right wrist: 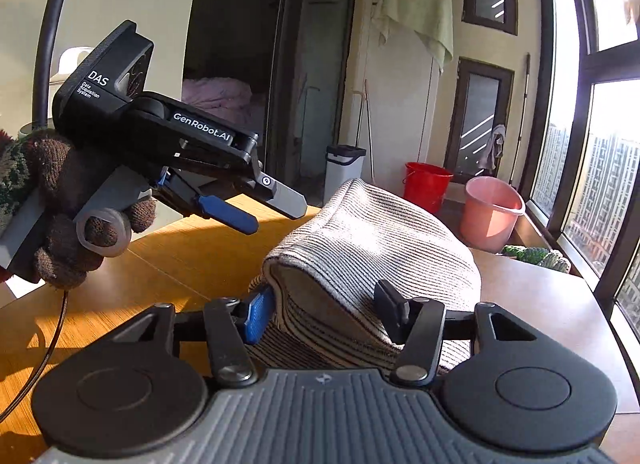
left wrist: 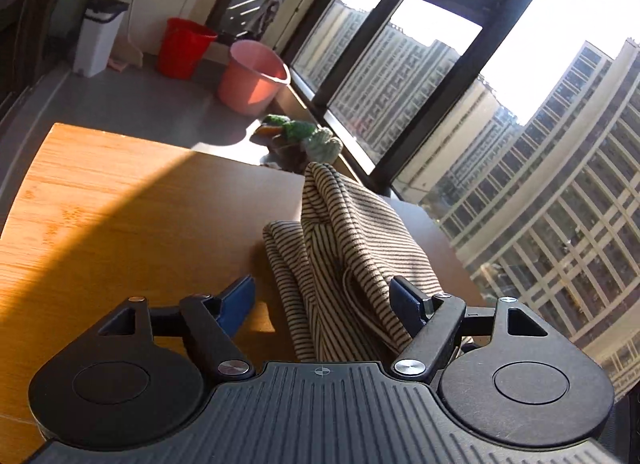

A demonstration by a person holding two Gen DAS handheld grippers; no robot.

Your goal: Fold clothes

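Right wrist view is showing the striped garment [right wrist: 360, 264] bunched in a soft mound on the wooden worktop [right wrist: 168, 264], lying from the centre toward 3 o'clock. The right gripper [right wrist: 326, 310] is closing around the near folded edge: its blue pad is touching the rolled hem at 9 o'clock, and the black finger is pressing into the cloth at 3 o'clock, so the jaws are about half open and pinching fabric.

The left gripper [right wrist: 276, 210] is hovering at 10 o'clock, carried by a hand in a brown knitted glove [right wrist: 68, 224]; its jaws are standing apart with nothing clamped. In the left wrist view the same cloth [left wrist: 344, 248] is draping up between the left gripper's [left wrist: 322, 304] fingers, touching only the one at 3 o'clock, while the blue finger at 9 o'clock is hanging clear of it.

The garment is looking light, limp and thick-knit; it will probably sag and slide wherever it is not supported, so I would be taking it at a hem or corner, through all layers together.

Readable writing on the left gripper: "DAS", "Data Acquisition System" and "GenRobot.AI".
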